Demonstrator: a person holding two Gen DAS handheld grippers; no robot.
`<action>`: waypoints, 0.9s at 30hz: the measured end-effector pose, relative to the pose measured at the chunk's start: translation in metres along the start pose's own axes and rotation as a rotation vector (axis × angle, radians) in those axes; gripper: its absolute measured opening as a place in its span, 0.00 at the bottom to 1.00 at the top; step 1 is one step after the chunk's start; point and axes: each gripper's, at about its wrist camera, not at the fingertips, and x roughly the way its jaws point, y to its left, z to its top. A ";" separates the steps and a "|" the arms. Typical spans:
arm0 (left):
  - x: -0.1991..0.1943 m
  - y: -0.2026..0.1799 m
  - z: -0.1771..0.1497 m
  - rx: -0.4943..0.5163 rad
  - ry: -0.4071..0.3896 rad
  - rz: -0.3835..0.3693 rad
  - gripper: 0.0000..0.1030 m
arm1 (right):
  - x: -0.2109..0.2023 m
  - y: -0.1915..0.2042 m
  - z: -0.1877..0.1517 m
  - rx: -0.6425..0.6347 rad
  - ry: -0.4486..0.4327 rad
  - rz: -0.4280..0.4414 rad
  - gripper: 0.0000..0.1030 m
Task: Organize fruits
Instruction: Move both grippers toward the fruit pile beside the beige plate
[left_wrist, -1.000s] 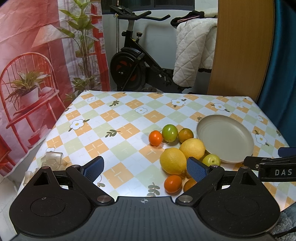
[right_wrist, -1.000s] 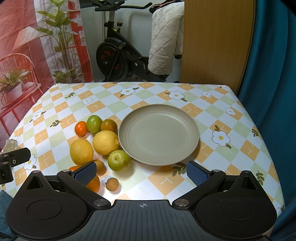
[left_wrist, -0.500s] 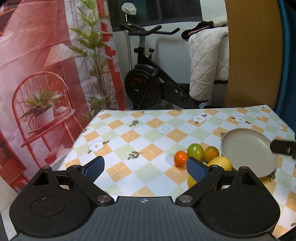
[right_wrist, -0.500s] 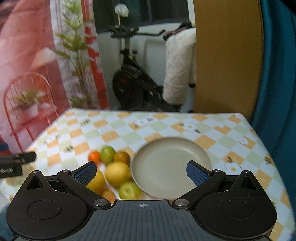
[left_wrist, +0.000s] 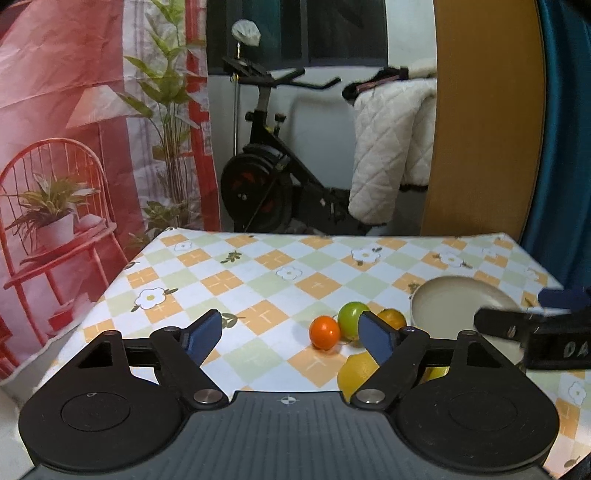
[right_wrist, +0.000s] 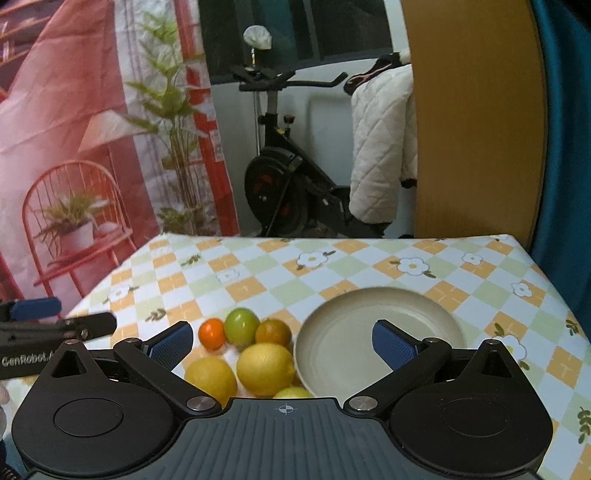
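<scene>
Your left gripper hangs above the near left part of the table, its jaws closing with only bare cloth between them, nothing held. Your right gripper has its jaws spread wide and empty above the fruit and the plate. The fruit sits in a cluster just left of the plate: a small orange tomato, a green fruit and a brownish orange in the far row, two lemons nearer you, and another green fruit peeking at the near edge. The plate holds nothing.
</scene>
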 end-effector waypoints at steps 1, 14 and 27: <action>0.000 0.001 -0.002 -0.013 -0.003 -0.008 0.81 | 0.002 0.002 -0.002 -0.009 0.020 -0.018 0.99; 0.011 0.005 -0.032 -0.042 0.099 -0.088 0.81 | 0.009 0.008 -0.048 -0.063 0.089 0.000 0.86; 0.010 -0.006 -0.051 0.033 0.115 -0.094 0.81 | 0.013 0.004 -0.073 -0.037 0.157 0.009 0.85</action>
